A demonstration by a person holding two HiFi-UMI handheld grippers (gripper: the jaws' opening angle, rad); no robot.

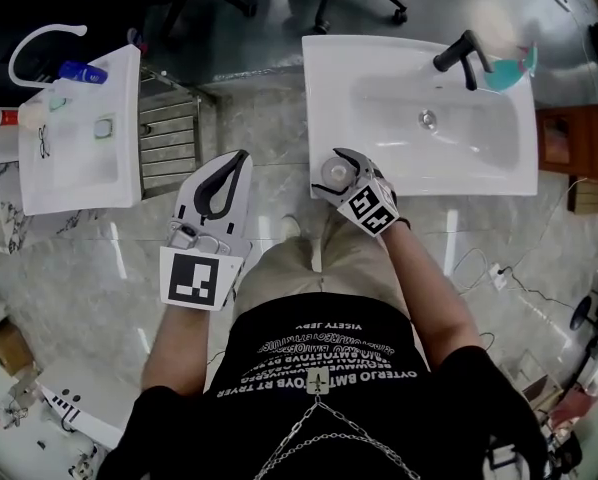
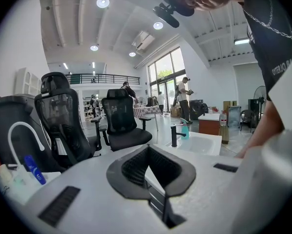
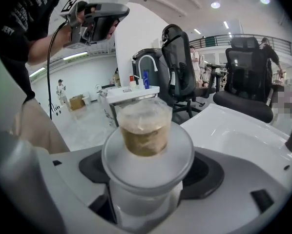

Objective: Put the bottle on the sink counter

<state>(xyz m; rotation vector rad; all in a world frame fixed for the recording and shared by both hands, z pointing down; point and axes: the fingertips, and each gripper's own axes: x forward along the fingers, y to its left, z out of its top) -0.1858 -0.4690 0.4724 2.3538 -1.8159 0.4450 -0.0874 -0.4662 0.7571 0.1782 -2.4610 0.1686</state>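
A small clear bottle (image 1: pixel 334 171) with a wide white collar and brownish contents stands upright on the front left corner of the white sink counter (image 1: pixel 419 184). My right gripper (image 1: pixel 339 168) has its jaws around it. In the right gripper view the bottle (image 3: pixel 146 145) fills the gap of the right gripper (image 3: pixel 148 165), and the dark pads (image 3: pixel 93 167) stand wide, seemingly just clear of its body. My left gripper (image 1: pixel 237 164) hangs in the air over the floor left of the sink. The left gripper (image 2: pixel 148 150) is shut with nothing in it.
A black faucet (image 1: pixel 461 54) and a teal spray bottle (image 1: pixel 509 66) stand at the sink's back right. A second white sink (image 1: pixel 79 168) with small bottles is at the left, a metal rack (image 1: pixel 169 133) beside it. Office chairs stand beyond. A wooden cabinet (image 1: pixel 569 143) is at right.
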